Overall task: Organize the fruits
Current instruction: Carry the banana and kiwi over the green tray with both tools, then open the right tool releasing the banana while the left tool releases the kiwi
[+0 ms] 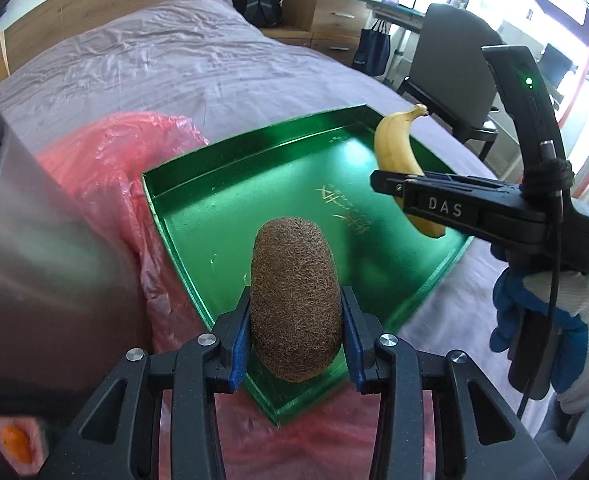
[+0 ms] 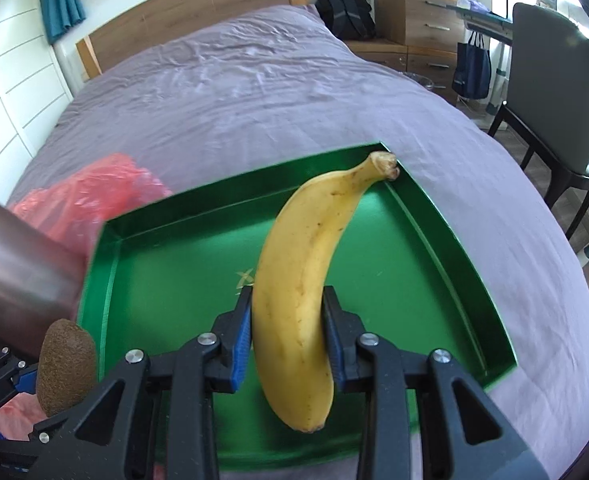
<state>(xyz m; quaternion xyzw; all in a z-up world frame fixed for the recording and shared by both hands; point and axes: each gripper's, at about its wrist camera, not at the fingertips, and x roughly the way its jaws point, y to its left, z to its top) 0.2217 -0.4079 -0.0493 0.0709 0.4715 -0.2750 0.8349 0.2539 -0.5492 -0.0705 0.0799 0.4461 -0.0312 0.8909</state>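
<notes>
The left hand-held gripper [image 1: 296, 332] is pinching a kiwi [image 1: 296, 300] between its blue pads [image 1: 240, 346], which are pressing on the fruit's two sides. The kiwi is standing upright in the jaws, above the near corner of the green tray [image 1: 182, 216]. In the right wrist view the kiwi [image 2: 65, 366] is showing at the lower left, just off the tray's [image 2: 466, 264] near-left corner.

The right hand-held gripper [image 2: 288, 340] is pinching a banana [image 2: 306, 280] at mid-length between its pads [image 2: 244, 340]. The banana is pointing stem-forward, its stem end lying over the tray's far corner and its blunt end hanging below the jaws. In the left wrist view the right hand-held gripper [image 1: 394, 188] is reaching in from the right, held by a gloved hand [image 1: 554, 320], with the banana [image 1: 398, 152] over the tray's right side.

The tray is resting on a bed [image 2: 254, 80] covered by a purple sheet. A red plastic bag [image 1: 106, 160] is lying against the tray's left edge. A grey cylinder [image 2: 18, 264] is filling the left of both views, too blurred to identify. A chair [image 2: 554, 100] is standing beside the bed on the right.
</notes>
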